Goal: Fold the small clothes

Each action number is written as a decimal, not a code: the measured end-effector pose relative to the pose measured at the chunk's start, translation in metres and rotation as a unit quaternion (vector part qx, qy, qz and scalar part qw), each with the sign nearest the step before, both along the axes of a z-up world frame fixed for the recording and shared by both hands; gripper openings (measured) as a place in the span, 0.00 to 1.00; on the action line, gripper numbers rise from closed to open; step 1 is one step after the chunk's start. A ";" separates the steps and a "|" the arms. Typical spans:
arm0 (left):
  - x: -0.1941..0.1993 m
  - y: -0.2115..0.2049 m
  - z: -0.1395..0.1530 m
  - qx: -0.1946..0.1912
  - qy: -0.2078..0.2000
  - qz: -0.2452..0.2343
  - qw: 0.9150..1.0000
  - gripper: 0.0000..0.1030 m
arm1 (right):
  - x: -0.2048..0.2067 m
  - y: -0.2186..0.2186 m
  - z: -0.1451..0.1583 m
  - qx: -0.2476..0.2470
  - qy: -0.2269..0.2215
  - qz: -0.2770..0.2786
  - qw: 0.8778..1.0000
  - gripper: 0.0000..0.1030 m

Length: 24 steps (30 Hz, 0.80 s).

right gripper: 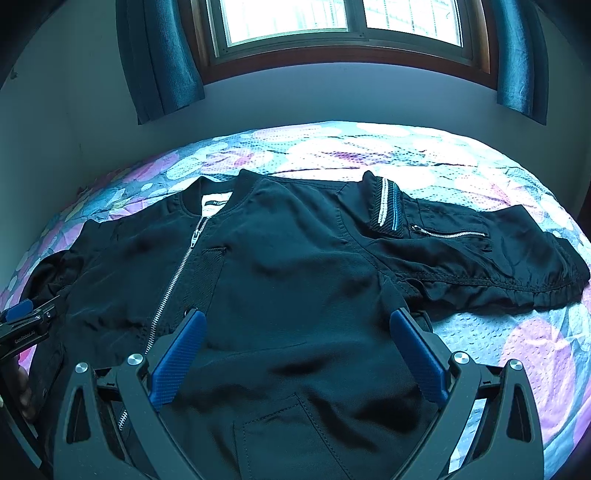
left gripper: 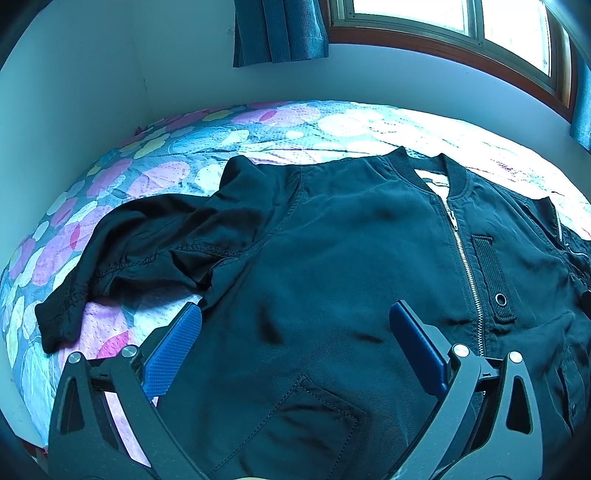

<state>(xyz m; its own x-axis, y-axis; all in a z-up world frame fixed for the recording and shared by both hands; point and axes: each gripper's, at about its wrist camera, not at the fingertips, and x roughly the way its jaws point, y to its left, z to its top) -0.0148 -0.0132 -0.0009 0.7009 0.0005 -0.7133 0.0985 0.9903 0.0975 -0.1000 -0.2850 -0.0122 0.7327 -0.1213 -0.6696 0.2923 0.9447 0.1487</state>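
Note:
A small black zip-up jacket lies face up and spread flat on the bed, collar toward the wall. Its left sleeve trails out crumpled to the left. Its right sleeve stretches to the right, with a striped band and a zip pocket. My left gripper hovers open over the jacket's left front panel, blue pads wide apart. My right gripper hovers open over the right front panel, nothing between its fingers. The left gripper's tip shows at the left edge of the right wrist view.
A flowered bedspread covers the bed. A pale wall runs close behind it, with a wood-framed window and dark teal curtains above. Bare bedspread lies to the right of the sleeve.

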 end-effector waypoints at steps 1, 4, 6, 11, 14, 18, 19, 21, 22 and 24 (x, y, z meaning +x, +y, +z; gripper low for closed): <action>-0.001 0.000 0.000 0.001 0.000 0.000 1.000 0.98 | 0.000 0.000 0.000 0.000 0.000 0.000 1.000 0.96; 0.000 0.000 0.000 0.001 0.000 -0.001 1.000 0.98 | 0.000 0.000 0.000 0.001 0.001 -0.001 1.000 0.96; -0.001 0.000 0.000 0.001 -0.001 -0.001 1.000 0.98 | 0.000 0.000 0.000 0.002 0.001 -0.001 1.000 0.96; -0.002 -0.001 0.000 0.002 0.001 -0.001 1.000 0.98 | -0.001 0.000 -0.001 0.001 0.003 0.000 1.000 0.96; -0.002 -0.001 0.000 0.003 0.001 -0.002 1.000 0.98 | 0.000 0.000 -0.002 0.001 0.004 0.000 1.000 0.96; -0.002 -0.001 0.000 0.002 0.000 -0.001 1.000 0.98 | 0.000 0.001 -0.003 -0.001 0.005 0.002 1.000 0.96; -0.002 -0.001 0.000 0.002 0.001 -0.002 1.000 0.98 | 0.000 0.002 -0.003 -0.001 0.005 0.002 1.000 0.96; -0.003 -0.001 0.000 0.003 0.000 -0.001 1.000 0.98 | 0.000 0.002 -0.003 -0.001 0.005 0.002 1.000 0.96; -0.002 -0.001 0.000 0.002 0.001 -0.001 1.000 0.98 | 0.001 0.003 -0.004 -0.002 0.005 0.002 1.000 0.96; -0.002 -0.001 0.000 0.001 0.002 -0.003 1.000 0.98 | 0.000 0.003 -0.004 -0.001 0.006 0.002 1.000 0.96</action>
